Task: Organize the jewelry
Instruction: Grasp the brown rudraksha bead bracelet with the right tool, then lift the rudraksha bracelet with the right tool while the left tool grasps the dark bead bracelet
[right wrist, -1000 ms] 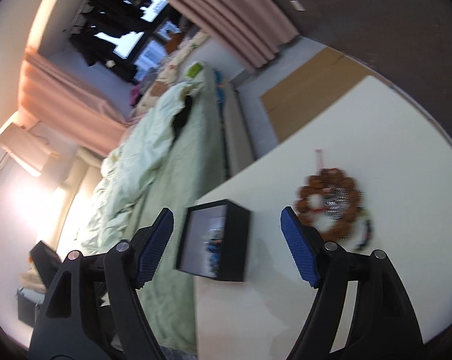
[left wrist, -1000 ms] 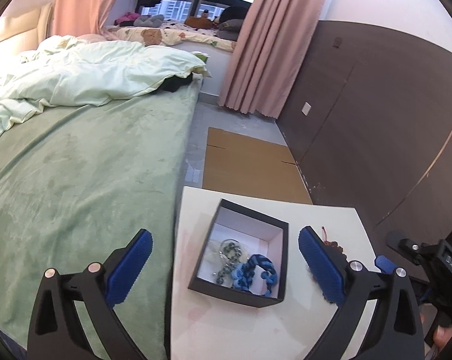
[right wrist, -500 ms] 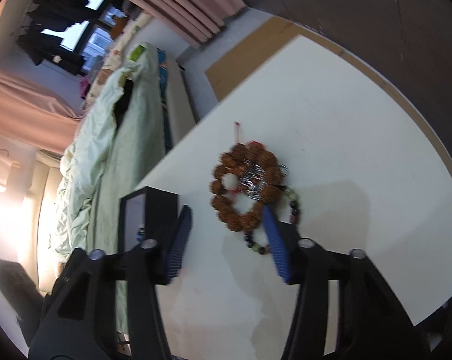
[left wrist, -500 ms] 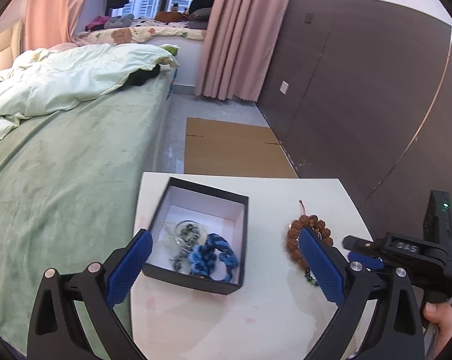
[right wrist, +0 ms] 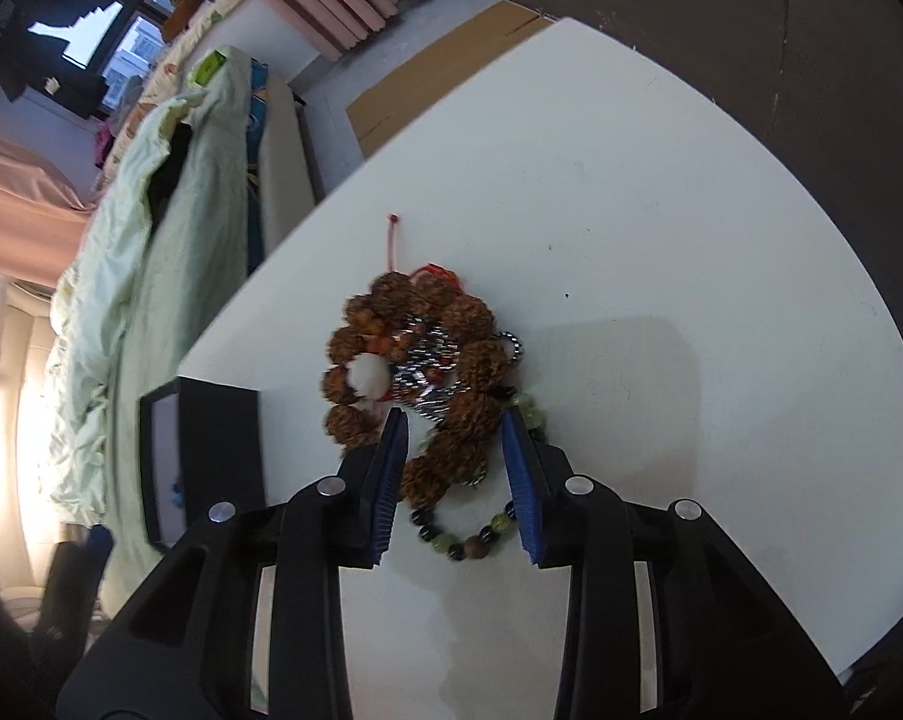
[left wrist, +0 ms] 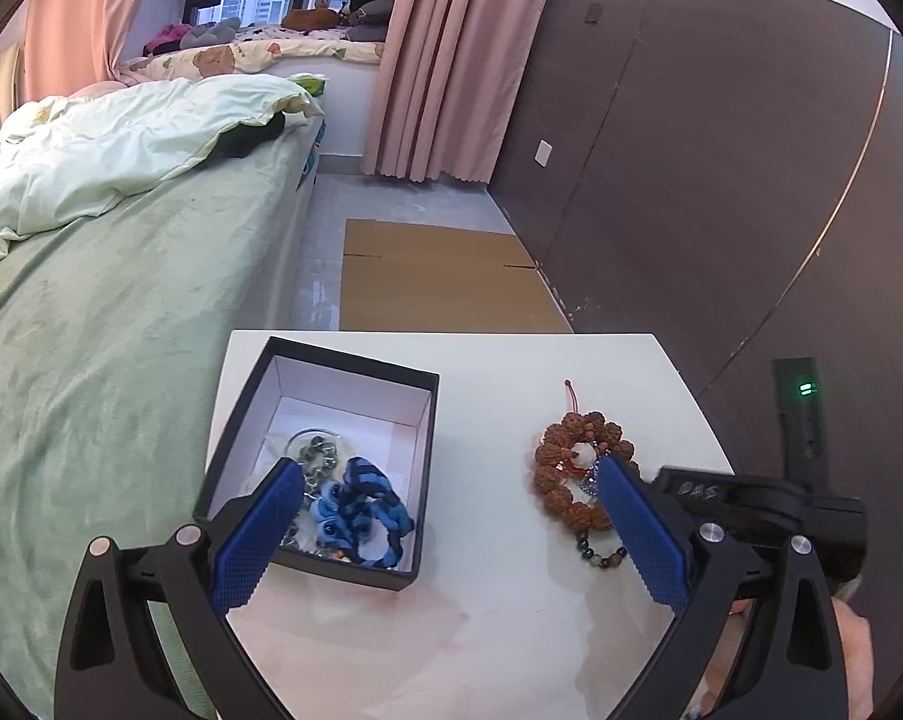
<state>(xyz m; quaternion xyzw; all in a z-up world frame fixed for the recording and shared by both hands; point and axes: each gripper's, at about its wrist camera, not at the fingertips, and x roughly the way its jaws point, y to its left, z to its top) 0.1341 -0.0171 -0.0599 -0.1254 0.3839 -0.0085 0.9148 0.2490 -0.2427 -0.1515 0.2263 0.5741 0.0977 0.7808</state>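
Black box [left wrist: 424, 480] holds blue braided bracelet [left wrist: 364, 507], grey beads [left wrist: 316, 450].

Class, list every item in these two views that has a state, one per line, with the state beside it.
Black box: open, no lid, jewelry inside.
Blue braided bracelet: lying in the box.
Brown bead bracelet: on the white table, between the right tongs' pads.
Right tongs: just been closing, not yet pressing.
Left tongs: wide open, empty.

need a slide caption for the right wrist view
Right tool closing around a brown knobbly-bead bracelet on the white table, beside the black box.
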